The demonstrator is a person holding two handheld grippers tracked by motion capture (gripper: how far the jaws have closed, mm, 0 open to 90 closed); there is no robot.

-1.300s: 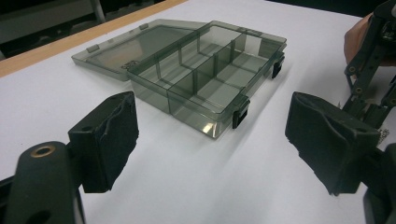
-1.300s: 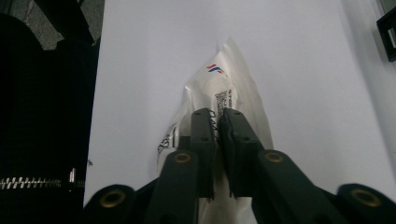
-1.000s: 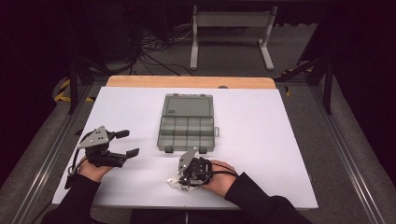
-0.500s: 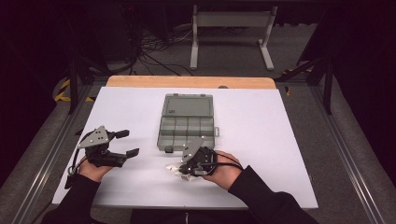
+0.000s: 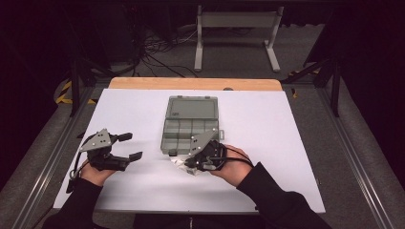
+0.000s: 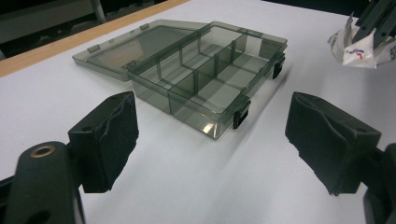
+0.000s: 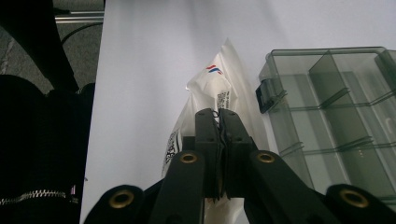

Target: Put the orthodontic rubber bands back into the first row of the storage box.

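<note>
Two grippers are seen from the high view on the white desk (image 5: 286,138): the left gripper (image 5: 128,146), jaws spread, and the right gripper (image 5: 187,164) just before the open smoky-grey plastic compartment box (image 5: 191,125). From the left gripper view, its jaws are held wide apart, facing the box. From the right gripper view, a crinkled white printed plastic packet (image 7: 215,91) is pinched between closed jaws beside the box.

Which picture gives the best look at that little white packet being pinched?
The right gripper view: the white packet sits close up, clamped in the right gripper, print visible. The left gripper view catches it at the corner; the high view shows a small pale scrap.
</note>
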